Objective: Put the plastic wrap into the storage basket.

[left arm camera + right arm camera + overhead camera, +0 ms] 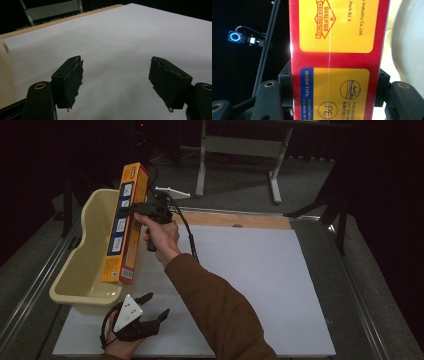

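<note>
Nearest the camera, the left gripper (152, 312) rests spread and empty on the white sheet (260, 285) beside the cream tub (80, 285). Farther off, the right gripper (134, 210) pinches the long orange box (126, 225) above the tub's rim; lowering it lengthwise should clear the walls.

Dim room, grey floor (300, 185), metal stand (240, 150)
</note>
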Demonstrator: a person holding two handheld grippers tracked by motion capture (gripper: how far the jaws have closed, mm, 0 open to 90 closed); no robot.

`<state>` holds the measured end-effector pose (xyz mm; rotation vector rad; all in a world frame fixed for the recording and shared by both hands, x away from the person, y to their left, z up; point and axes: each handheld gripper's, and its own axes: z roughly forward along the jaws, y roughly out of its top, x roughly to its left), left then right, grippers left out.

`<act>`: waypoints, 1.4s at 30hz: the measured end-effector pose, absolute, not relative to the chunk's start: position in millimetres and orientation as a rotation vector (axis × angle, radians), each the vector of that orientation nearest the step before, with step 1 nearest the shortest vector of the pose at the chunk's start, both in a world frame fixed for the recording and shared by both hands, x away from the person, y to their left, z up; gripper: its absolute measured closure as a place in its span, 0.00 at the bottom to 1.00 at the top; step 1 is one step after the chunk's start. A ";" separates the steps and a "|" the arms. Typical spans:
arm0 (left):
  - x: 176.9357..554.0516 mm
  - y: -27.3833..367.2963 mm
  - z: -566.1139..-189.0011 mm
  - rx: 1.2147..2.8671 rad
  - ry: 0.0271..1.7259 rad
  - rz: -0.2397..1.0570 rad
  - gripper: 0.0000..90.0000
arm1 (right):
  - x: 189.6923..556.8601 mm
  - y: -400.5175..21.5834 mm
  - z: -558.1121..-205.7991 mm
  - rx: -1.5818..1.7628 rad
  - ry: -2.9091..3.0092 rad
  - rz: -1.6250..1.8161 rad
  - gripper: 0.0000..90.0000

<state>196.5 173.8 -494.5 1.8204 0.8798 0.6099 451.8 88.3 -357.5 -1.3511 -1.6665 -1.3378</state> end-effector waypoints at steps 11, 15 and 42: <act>197.1 175.4 -494.1 1.818 0.876 0.622 0.30 | 450.4 113.1 -371.9 -1.362 -1.666 -1.297 0.44; 198.0 177.2 -494.0 1.807 0.888 0.621 0.30 | 447.8 120.0 -377.1 -1.359 -1.674 -1.285 0.44; 198.4 182.4 -492.8 1.780 0.909 0.631 0.30 | 438.9 144.2 -408.9 -1.447 -1.621 -1.196 0.44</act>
